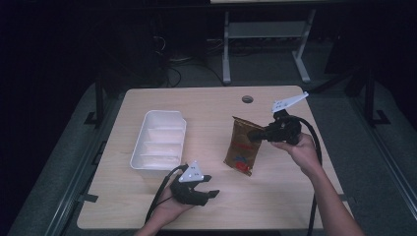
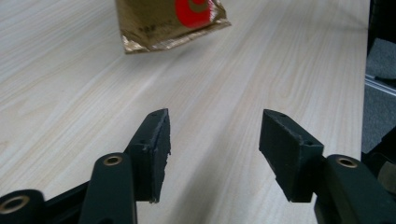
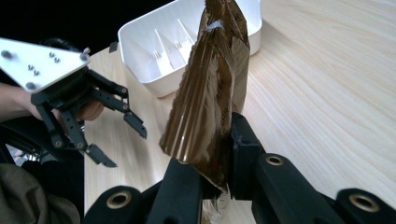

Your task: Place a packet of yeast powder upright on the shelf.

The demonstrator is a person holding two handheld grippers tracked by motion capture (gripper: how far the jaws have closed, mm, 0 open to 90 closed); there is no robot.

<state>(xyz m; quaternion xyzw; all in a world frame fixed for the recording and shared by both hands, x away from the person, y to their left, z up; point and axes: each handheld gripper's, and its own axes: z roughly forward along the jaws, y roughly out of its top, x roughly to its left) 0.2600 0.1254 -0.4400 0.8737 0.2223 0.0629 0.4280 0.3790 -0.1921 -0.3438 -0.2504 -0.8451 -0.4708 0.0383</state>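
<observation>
A brown and gold foil bag [image 1: 243,146] with a red logo hangs above the right half of the table, tilted. My right gripper [image 1: 256,135] is shut on the bag's upper right edge; in the right gripper view the crinkled bag [image 3: 210,93] rises from between the jaws. My left gripper [image 1: 210,186] rests low near the table's front edge, open and with nothing in it. In the left gripper view its fingertips [image 2: 156,135] stand wide apart over bare wood, and the bag's lower corner [image 2: 168,23] hangs ahead of them.
A white plastic tray [image 1: 160,140] with ribbed dividers sits on the left half of the wooden table [image 1: 206,206]. A round cable hole [image 1: 247,99] lies near the far edge. Beyond the table stand a metal frame [image 1: 265,34] and dark floor.
</observation>
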